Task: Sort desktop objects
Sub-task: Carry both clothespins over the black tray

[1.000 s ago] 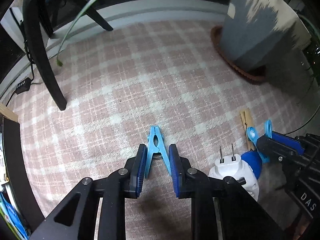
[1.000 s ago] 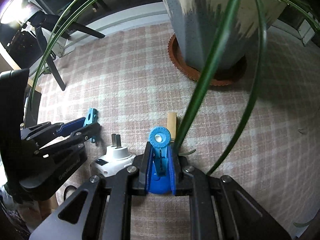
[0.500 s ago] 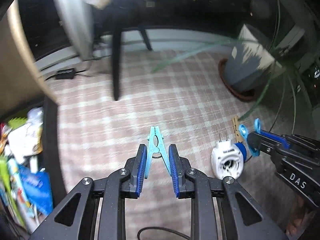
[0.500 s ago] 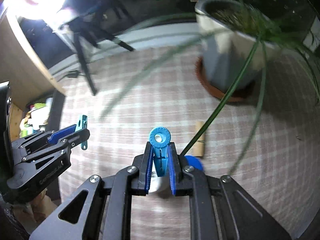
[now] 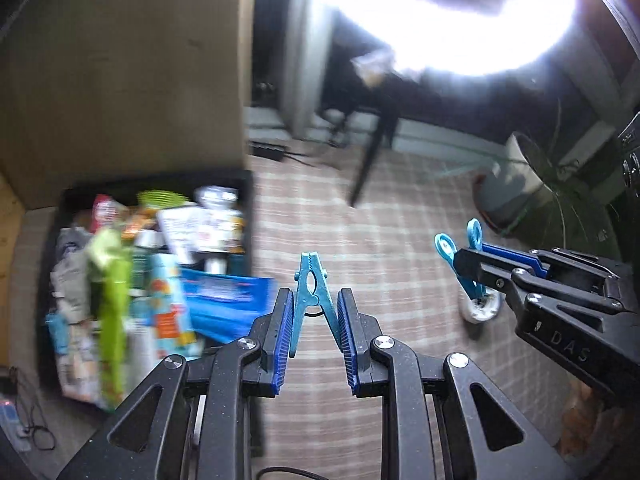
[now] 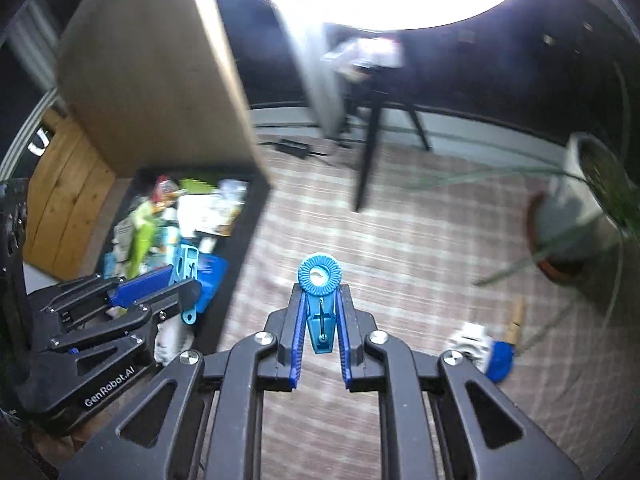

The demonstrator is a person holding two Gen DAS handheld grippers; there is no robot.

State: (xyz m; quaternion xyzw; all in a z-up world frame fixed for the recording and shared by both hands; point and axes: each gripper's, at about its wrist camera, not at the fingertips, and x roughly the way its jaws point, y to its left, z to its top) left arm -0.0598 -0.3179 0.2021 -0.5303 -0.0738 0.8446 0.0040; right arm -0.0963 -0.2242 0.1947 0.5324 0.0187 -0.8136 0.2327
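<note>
Step in hand: carrying two clips toward the black bin (image 5: 250,216) at left; judged mid-transfer.
Left claw (image 5: 314,320): clamped on the teal clothespin (image 5: 311,286), centre of its view.
Right claw (image 6: 320,326): clamped on the blue round-headed clip (image 6: 320,292), centre of its view.
Doing it well: bring each clip over a free gap in the crowded bin before letting go; keep the two claws apart.
Clothespin look: slim, teal, tapered nose pointing up-frame.
Clip look: ribbed disc head, blue wedge body.
Left behind: white plug (image 6: 470,344) on the checked rug (image 6: 400,240), lower right.

A teal clothespin (image 5: 311,294) sits pinched at centre frame, nose up. A blue round-headed clip (image 6: 320,300) sits likewise clamped. Lower right, a white plug (image 6: 472,345) lies on the rug.
</note>
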